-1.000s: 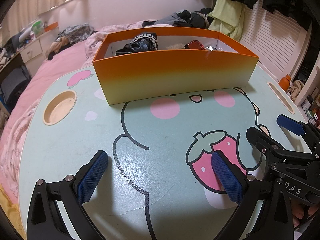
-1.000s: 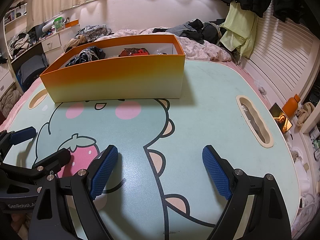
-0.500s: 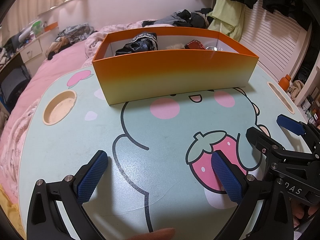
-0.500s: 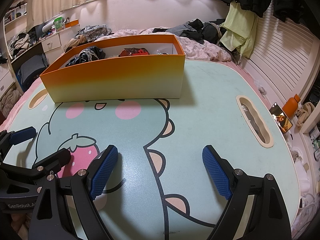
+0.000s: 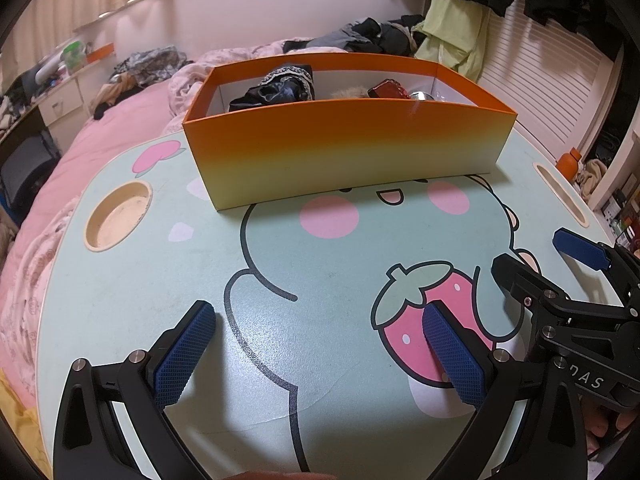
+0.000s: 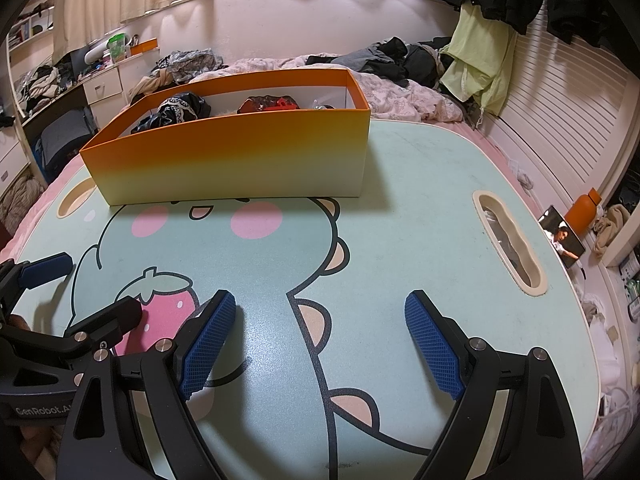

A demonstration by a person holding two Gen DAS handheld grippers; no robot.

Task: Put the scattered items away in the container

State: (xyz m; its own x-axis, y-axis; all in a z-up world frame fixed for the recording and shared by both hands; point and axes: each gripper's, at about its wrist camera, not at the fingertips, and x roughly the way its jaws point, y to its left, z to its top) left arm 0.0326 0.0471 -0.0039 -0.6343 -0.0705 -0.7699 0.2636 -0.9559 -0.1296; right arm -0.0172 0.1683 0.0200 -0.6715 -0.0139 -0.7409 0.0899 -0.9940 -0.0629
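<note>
Nothing of substance has moved since the earlier frames: both grippers sit where they were, tipped down over the table, and the only shift is a blurred pinkish sliver, likely a fingertip, along the bottom edge of the left wrist view. Table [image 5: 132, 304] is a pale green lap desk printed with a cartoon dinosaur and strawberry; its open surface shows no loose items in either view. Orange container [image 5: 344, 156] stands at the far side, upright, well beyond both sets of jaws. Inside it: dark lace-trimmed cloth [image 5: 280, 88] toward the left, a red item [image 5: 386, 89] right of centre, something furry and something shiny beside that, too small to name. Left gripper [image 5: 320, 356] jaws wide, nothing between them, only the printed strawberry beneath. Right gripper [image 6: 320, 346] jaws likewise wide and empty, just beside the left one. Judgement: with everything visible already in the box and both hands idle, the tidying looks finished or very nearly so; anything left would lie outside these views.
</note>
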